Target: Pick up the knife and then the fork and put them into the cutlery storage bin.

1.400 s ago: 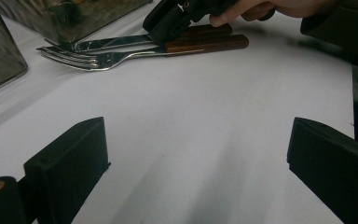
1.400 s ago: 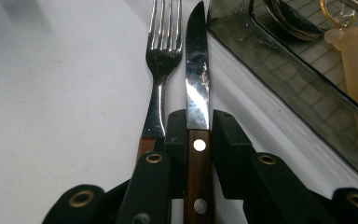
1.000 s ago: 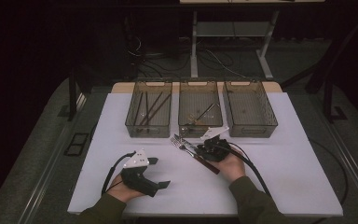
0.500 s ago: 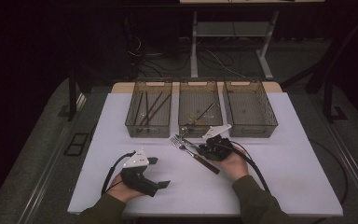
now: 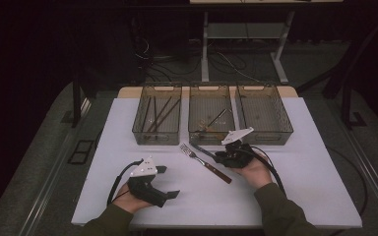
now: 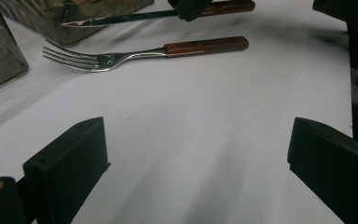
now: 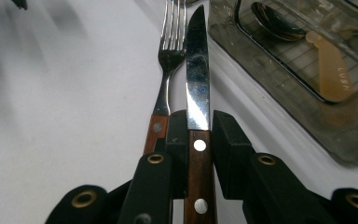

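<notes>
You work at a white table (image 5: pixel 295 196) in a dark room, grey carpet (image 5: pixel 39 147) around it, a metal-legged desk (image 5: pixel 241 34) and loose cables (image 5: pixel 226 61) beyond.

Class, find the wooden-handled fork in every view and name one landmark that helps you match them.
High view: fork at table centre, before the middle bin.
Left gripper view: upper left, tines pointing left.
Right gripper view: left of the clamped knife.
Shared landmark: that knife alongside.

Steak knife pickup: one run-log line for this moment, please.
right hand-held gripper: shut on steak knife | fork: on table | left hand-held gripper: open, empty
</notes>
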